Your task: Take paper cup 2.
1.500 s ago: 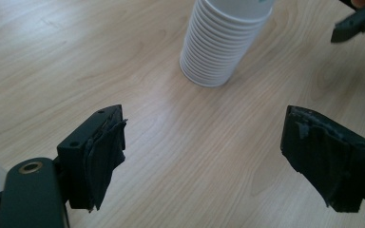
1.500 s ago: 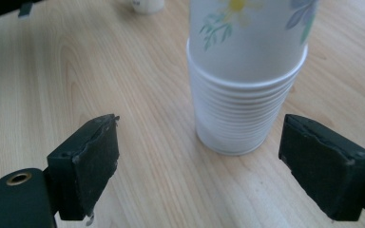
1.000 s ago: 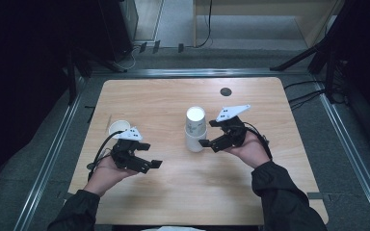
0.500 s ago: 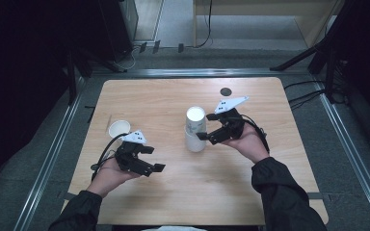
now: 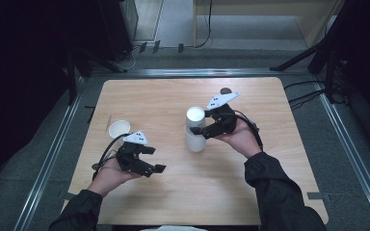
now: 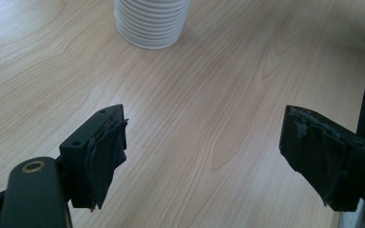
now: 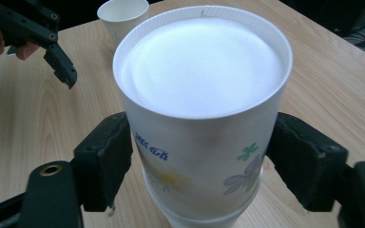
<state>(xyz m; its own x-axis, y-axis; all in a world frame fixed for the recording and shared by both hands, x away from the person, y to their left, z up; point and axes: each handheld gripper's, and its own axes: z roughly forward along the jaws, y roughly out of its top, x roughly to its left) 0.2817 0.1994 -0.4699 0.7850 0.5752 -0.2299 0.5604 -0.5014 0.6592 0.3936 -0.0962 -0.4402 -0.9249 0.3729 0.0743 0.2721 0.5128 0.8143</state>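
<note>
A stack of upturned white paper cups [image 5: 195,143] stands at the middle of the wooden table [image 5: 279,192]; its ribbed base [image 6: 149,21] shows in the left gripper view. My right gripper [image 5: 196,125] reaches in from the right. Its jaws have just been closing, and both pads now press the sides of the flower-printed top cup [image 7: 199,118], with a second cup's edge showing just below it. My left gripper [image 5: 155,159] is held over the front left of the table, open with only bare wood between its pads [image 6: 107,152].
A single upright paper cup [image 5: 119,129] stands at the left, behind my left hand. A small dark round thing [image 5: 225,90] lies near the far edge. Metal rails frame the table, with cables on the floor beyond.
My right gripper moved left around the top cup of the stack and closed on it. The left hand stayed where it was.
</note>
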